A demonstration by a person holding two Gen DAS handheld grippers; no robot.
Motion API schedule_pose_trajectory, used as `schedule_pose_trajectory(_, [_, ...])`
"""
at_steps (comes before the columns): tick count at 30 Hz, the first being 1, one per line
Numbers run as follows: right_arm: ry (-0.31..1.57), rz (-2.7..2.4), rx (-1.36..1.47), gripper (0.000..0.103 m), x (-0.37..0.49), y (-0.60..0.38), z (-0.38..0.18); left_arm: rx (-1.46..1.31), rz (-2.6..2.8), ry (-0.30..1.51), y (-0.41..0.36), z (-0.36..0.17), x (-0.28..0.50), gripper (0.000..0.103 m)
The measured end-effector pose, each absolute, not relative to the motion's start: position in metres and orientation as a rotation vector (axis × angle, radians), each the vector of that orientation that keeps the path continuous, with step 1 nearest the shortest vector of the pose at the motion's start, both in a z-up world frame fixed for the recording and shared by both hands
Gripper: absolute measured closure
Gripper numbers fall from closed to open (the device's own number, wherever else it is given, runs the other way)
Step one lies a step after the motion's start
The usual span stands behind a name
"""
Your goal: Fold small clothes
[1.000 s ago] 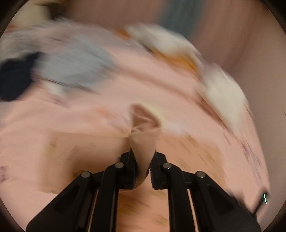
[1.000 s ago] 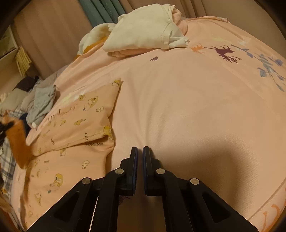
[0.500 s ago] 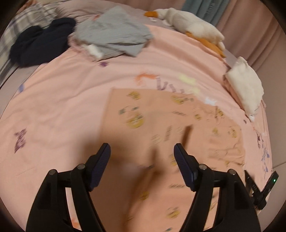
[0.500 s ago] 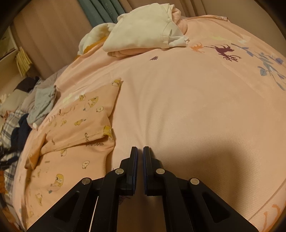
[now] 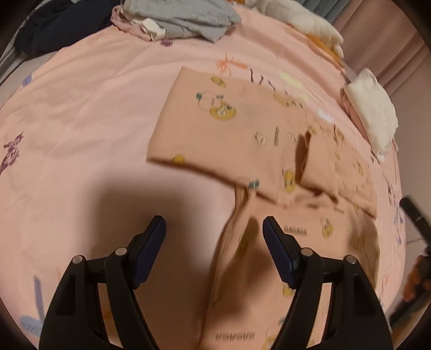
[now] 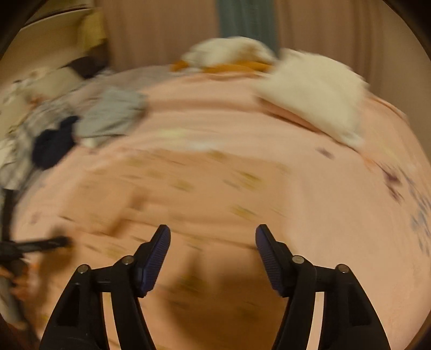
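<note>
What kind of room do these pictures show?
Most likely a bedroom. A pink printed bedsheet covers a wide soft surface, loose clothes lie piled at its far edge, and curtains hang behind it.

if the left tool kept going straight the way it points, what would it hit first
Most likely the peach printed garment spread on the pink bedsheet: its nearest fold sits right between the open left tool. Depth is hard to judge here, but nothing else shows in the way.
</note>
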State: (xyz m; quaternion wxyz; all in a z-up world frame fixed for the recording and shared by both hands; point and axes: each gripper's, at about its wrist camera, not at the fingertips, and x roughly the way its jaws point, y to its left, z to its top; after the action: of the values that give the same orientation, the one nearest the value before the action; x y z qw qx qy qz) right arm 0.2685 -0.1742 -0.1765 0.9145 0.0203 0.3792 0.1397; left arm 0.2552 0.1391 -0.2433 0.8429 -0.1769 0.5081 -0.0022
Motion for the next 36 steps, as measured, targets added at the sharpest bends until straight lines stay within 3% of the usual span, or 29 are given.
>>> schedule_pose_trajectory(4, [0.845,0.484,0.135,0.030,0.306,-0.111,-0.163,-0.282,0.074,1.021,0.123,-0.250,0.268,0.026])
schedule_pose_trajectory(8, [1.004,0.460,0.140,0.030,0.341,-0.055,-0.194,-0.085,0.121,0.976,0.100,-0.258,0.271,0.021])
schedule_pose_trajectory(12, [1.141,0.371,0.121,0.033,0.353,-0.027,-0.233,-0.171,0.108,0.978,0.115,-0.260,0.273,0.016])
schedule_pose_trajectory(14, [1.100,0.294,0.064,0.074,0.351,-0.024,-0.239,-0.187,0.103,0.977,0.116,-0.260,0.274,0.013])
schedule_pose_trajectory(17, [1.081,0.266,0.125,0.089,0.353,-0.041,-0.239,-0.127,0.117,0.968,0.106,-0.261,0.272,0.011])
schedule_pose_trajectory(20, [1.081,0.333,0.331,0.090,0.356,-0.079,-0.228,-0.135,0.118,0.964,0.107,-0.262,0.271,0.010])
schedule_pose_trajectory(28, [0.863,0.454,0.495,0.091,0.345,-0.145,-0.160,-0.210,0.163,0.994,0.113,-0.259,0.280,0.012])
schedule_pose_trajectory(32, [0.768,0.433,0.444,0.091,0.335,-0.164,-0.135,-0.286,0.241,0.991,0.123,-0.255,0.293,0.026])
schedule_pose_trajectory(36, [0.685,0.441,0.403,0.091,0.337,-0.185,-0.118,-0.298,0.258,0.969,0.128,-0.256,0.298,0.030])
